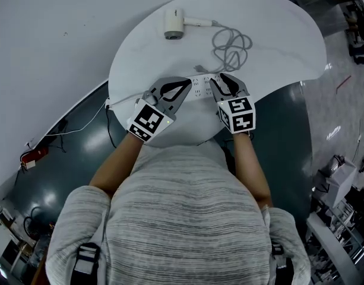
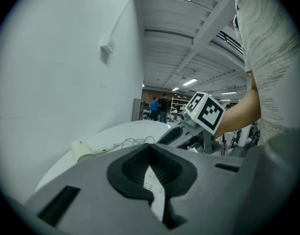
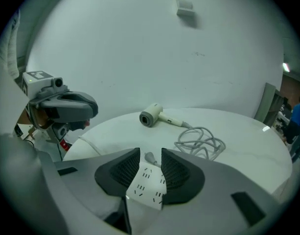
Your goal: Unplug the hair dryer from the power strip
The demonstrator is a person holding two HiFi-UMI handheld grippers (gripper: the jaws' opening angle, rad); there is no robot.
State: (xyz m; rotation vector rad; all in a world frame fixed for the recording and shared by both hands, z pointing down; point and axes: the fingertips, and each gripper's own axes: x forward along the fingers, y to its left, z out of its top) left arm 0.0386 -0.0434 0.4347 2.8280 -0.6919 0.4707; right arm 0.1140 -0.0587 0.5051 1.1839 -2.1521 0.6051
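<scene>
The round white worktop (image 1: 277,46) carries everything, with its far edge close to a plain wall. The person leans over its near edge, holding a pair of tongs in each hand, and both pairs reach in to the middle of the near half.

The left tongs (image 1: 186,83) come in from the near-left. Their tips are closed together with nothing between them, and behind the tips the jaws bow apart. Through that opening the left gripper view shows a strip of white casing underneath. The tips are at the left end of the power strip, but no view shows whether they touch it.

The right tongs (image 1: 220,81) come in from the near-right and hold nothing. Their jaws stand slightly apart over the right end of the power strip, which shows in the gap and runs under both pads.

The grey cord (image 1: 232,46) lies in loose loops in the far half, toward the right.

The hair dryer (image 1: 174,24) lies on its side near the far edge, left of the cord and well apart from both tongs. Its handle points right, toward the loops.

The power strip (image 1: 201,88) is white and lies flat between the two tongs, close to the near edge.

The grey plug (image 3: 150,157) meets the strip on its far side, just past the right tongs' tips, and appears still seated.
</scene>
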